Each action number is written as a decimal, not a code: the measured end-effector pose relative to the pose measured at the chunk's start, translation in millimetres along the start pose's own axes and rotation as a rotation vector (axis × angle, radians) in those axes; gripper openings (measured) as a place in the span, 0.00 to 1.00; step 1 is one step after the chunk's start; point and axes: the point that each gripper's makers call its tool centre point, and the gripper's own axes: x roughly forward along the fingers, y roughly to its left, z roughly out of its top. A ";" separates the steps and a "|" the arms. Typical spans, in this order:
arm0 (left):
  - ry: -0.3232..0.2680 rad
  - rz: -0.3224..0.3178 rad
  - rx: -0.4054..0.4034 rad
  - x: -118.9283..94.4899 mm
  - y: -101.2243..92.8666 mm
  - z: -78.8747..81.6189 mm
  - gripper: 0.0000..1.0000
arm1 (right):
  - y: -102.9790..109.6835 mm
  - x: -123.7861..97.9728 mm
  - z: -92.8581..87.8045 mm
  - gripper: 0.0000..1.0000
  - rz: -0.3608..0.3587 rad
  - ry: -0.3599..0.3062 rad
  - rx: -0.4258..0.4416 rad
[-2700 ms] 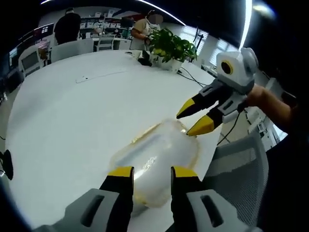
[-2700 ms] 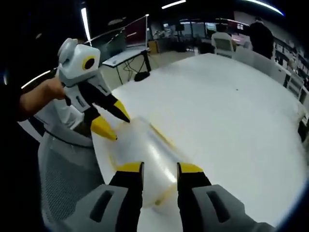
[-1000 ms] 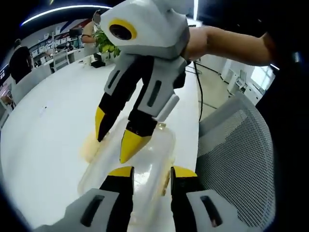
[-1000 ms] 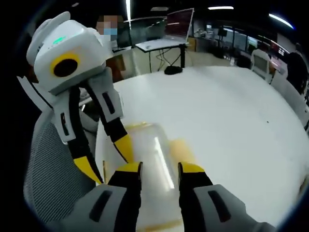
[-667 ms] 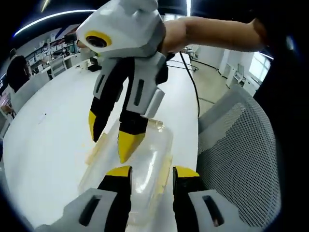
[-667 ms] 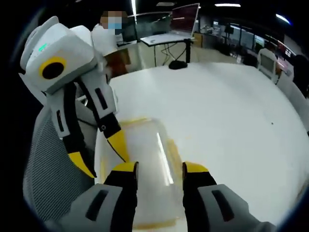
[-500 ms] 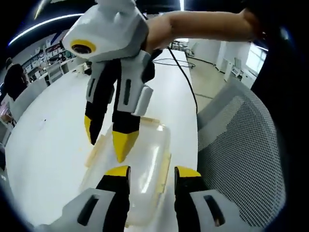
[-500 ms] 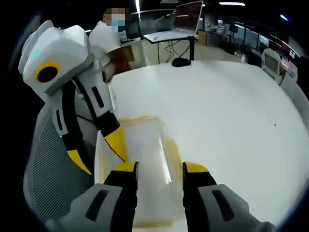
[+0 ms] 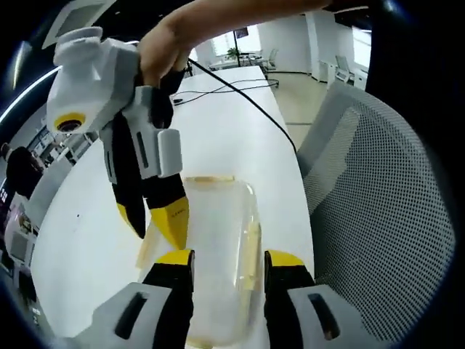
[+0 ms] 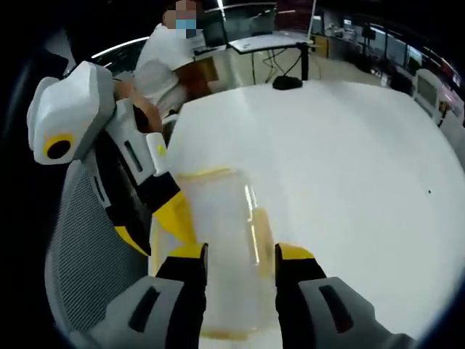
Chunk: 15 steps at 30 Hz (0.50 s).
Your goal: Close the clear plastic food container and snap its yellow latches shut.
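Observation:
The clear plastic container [image 9: 218, 225] lies lid-down-shut on the white table [image 9: 240, 138], with yellow latches along its long side [image 9: 251, 251] and far end [image 9: 207, 179]. My left gripper [image 9: 227, 260] hovers open over its near end, jaws straddling the lid. The right gripper [image 9: 151, 222] reaches down from the upper left, open, one yellow tip at the container's left edge. In the right gripper view the container [image 10: 218, 225] lies ahead with a yellow latch [image 10: 258, 233] on its right side. My right gripper [image 10: 240, 254] is open above it. The left gripper [image 10: 156, 225] touches its left edge.
A grey mesh chair [image 9: 378, 203] stands close against the table edge beside the container, also seen as the chair [image 10: 80, 240] in the right gripper view. A black cable [image 9: 240, 94] runs across the table. A seated person [image 10: 171, 54] is behind the far edge.
Both cameras have swung and tilted. The right gripper's tips have slid down to the container's left edge. Both pairs of jaws stay apart, slightly wider than a second ago.

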 end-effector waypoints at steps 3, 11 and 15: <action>0.002 0.010 0.035 0.5 0.2 -0.6 0.31 | 0.0 0.8 -0.2 0.34 0.019 0.017 -0.004; -0.012 0.028 0.109 0.8 -0.8 -2.4 0.32 | 1.5 2.7 -1.0 0.33 0.075 0.047 -0.008; -0.016 0.040 0.135 1.5 0.2 -2.6 0.31 | 1.8 3.5 -1.1 0.33 0.090 0.060 -0.007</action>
